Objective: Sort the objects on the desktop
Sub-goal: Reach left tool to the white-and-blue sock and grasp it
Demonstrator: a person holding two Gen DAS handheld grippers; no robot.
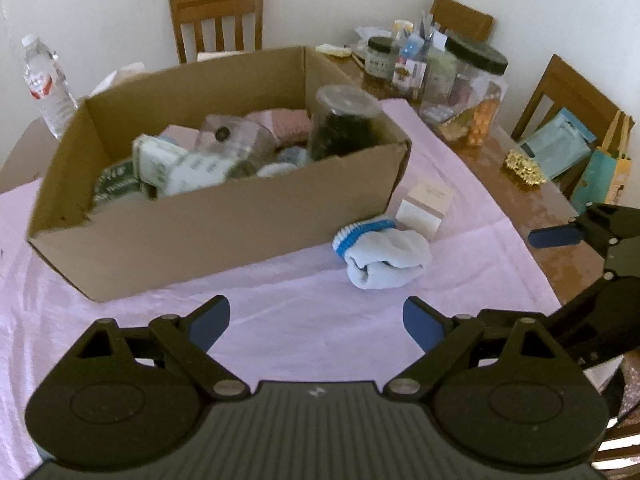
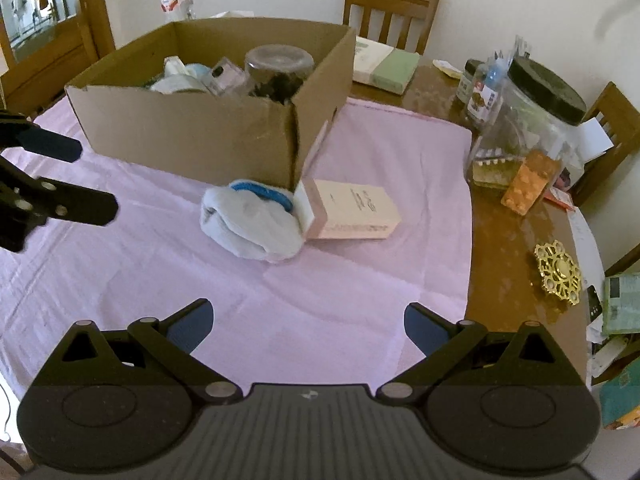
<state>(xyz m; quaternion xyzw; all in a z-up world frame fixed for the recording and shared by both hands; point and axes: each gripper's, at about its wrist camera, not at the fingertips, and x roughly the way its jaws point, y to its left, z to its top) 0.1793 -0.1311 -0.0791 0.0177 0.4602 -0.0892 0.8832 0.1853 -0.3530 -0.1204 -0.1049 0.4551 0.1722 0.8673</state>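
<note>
Two grippers, left [image 1: 316, 320] and right [image 2: 308, 320], are held released, empty. Sock [image 2: 252, 222] is wedged between cardboard box [image 2: 192, 136] and flat-lying pink carton [image 2: 352, 210].

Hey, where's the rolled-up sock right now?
The rolled-up sock lies on the pink cloth just outside the cardboard box's near corner, touching the small pink carton on its right in the right wrist view.
</note>
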